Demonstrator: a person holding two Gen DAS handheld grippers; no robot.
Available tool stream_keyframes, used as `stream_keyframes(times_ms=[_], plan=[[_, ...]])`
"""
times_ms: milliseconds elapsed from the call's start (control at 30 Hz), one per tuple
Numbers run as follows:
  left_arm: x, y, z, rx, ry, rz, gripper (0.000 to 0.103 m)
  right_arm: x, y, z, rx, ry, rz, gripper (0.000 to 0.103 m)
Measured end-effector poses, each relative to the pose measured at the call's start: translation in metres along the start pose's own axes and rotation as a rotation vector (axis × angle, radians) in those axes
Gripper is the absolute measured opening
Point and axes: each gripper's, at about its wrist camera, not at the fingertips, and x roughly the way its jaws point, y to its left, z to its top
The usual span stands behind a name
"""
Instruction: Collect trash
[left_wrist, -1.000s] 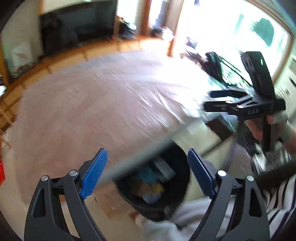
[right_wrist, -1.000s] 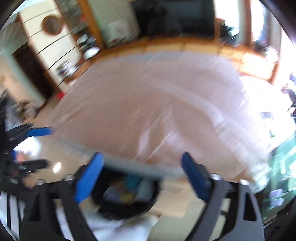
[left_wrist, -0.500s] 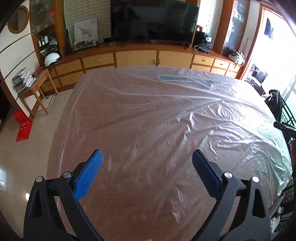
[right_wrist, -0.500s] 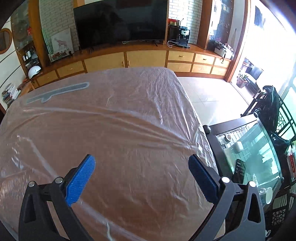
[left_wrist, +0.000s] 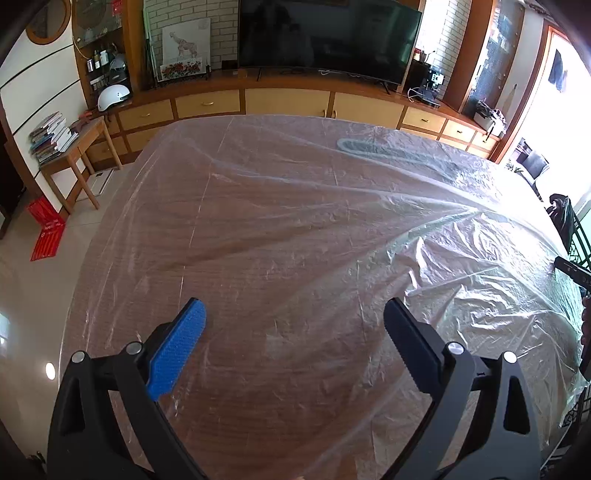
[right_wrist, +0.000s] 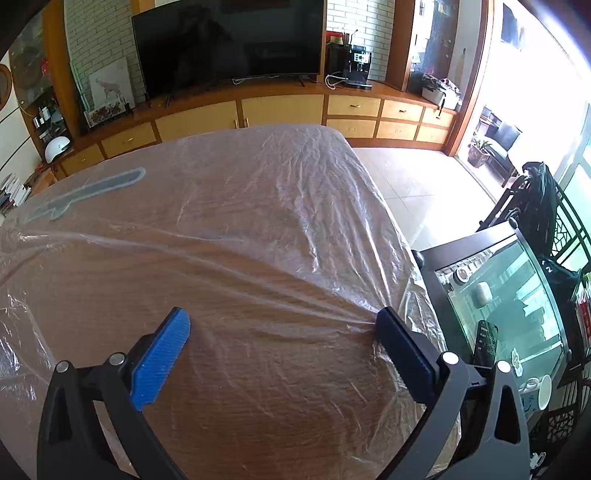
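Both tongs are wide open with nothing in them. The left gripper, black frame with blue ribbed pads, hangs spread over the big wooden table wrapped in crinkly clear plastic sheet. Same deal with the right gripper: blue pads apart, nothing between them, parked over the table's right edge. Its right-side pad sits right where a bunch of plastic wrinkles converge, but I can't tell if it's actually touching the sheet.

As for the trash, none shows in either view. The only thing on the table is a long flat grey-blue shape lying under the plastic toward the far end; can't make out what it is.

Working out from the table: behind its far end is a long wooden sideboard with yellowish drawers, with a big black curved TV on top and a white helmet at the left end. Left of the table stands a small wooden side table stacked with books, and a red flat thing lies on the floor tiles nearby. Just off the table's right edge is a dark glass-topped cabinet with a white mug on it.
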Motion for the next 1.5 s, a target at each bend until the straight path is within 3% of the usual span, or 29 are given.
stream_keyframes(times_ms=[333,1500], plan=[[0.0094,-0.0063,0.0001,0.065,-0.013,0.046,0.1,0.0008,-0.0006,0.0018,0.0,0.001,0.001,0.099],[0.0096,-0.0075,0.0012,0.055,-0.009,0.052,0.102,-0.0004,-0.0005,0.003,0.001,0.001,0.001,0.099]])
